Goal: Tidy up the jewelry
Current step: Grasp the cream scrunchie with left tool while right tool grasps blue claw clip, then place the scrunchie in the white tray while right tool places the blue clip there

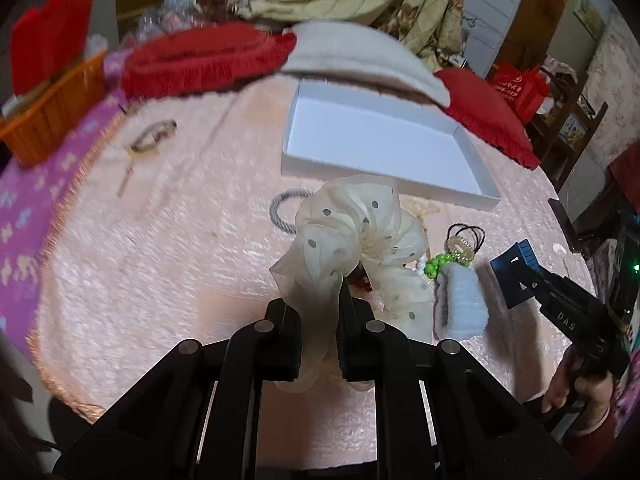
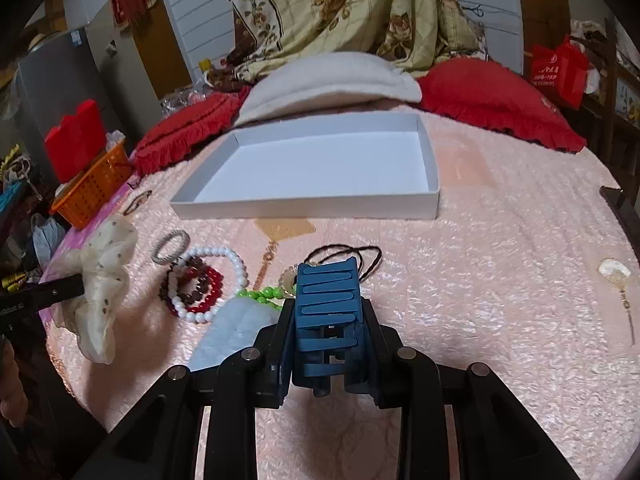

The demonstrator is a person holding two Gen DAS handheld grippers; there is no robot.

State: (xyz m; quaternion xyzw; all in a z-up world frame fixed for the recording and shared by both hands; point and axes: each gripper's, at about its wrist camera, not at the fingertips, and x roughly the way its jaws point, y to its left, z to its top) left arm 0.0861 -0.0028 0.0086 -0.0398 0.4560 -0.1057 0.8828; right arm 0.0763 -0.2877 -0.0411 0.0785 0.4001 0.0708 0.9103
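My left gripper [image 1: 320, 300] is shut on a cream dotted organza scrunchie [image 1: 356, 224] and holds it above the pink bedspread; it also shows at the left of the right wrist view [image 2: 102, 276]. My right gripper [image 2: 326, 320] is shut on a blue hair claw clip [image 2: 328, 300], seen from the left wrist view [image 1: 516, 272] too. An empty white box [image 2: 308, 168] lies ahead of both. Red and white bead bracelets [image 2: 200, 284], a green bead bracelet [image 2: 260, 294], a grey hair tie [image 2: 170, 246], a black cord necklace [image 2: 348, 256] and a light blue fuzzy piece [image 2: 228, 332] lie on the bedspread.
An orange basket [image 2: 92, 184] with red boxes stands at the left edge. Red pillows [image 2: 496, 100] and a cream pillow [image 2: 328, 80] lie behind the box. A bangle [image 1: 154, 138] lies at the far left. A pale hair clip [image 2: 616, 272] lies at the right.
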